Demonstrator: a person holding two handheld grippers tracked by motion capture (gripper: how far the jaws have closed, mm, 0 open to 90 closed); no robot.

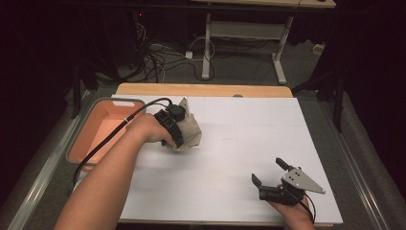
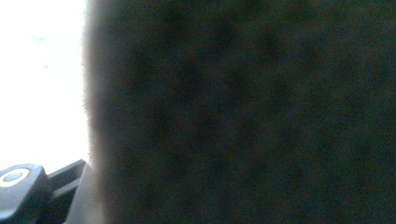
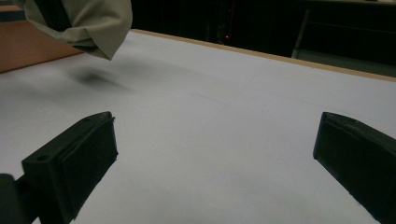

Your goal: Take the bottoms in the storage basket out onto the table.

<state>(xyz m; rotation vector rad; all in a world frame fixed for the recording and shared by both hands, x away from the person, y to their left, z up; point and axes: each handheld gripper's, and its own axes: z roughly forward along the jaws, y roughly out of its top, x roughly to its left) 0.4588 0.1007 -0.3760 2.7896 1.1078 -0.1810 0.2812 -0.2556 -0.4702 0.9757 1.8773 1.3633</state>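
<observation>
A crumpled beige cloth [image 1: 192, 132] hangs a little above the white table, casting a shadow under it in the right gripper view, where the cloth [image 3: 91, 23] shows at the top left. My left gripper [image 1: 183, 139] is shut on it, just right of the orange bin; its jaws are buried in the fabric. In the left gripper view the cloth [image 2: 243, 112] presses dark and blurred against the camera. My right gripper [image 1: 267, 170] rests near the table's front right, open, with nothing between its jaws [image 3: 215, 154].
An orange bin with a grey rim [image 1: 119, 100] stands at the table's left edge, its wall [image 3: 28, 46] behind the cloth. A white sheet [image 1: 239, 134] covers the tabletop. Cables and a desk frame [image 1: 207, 52] lie on the floor beyond the far edge.
</observation>
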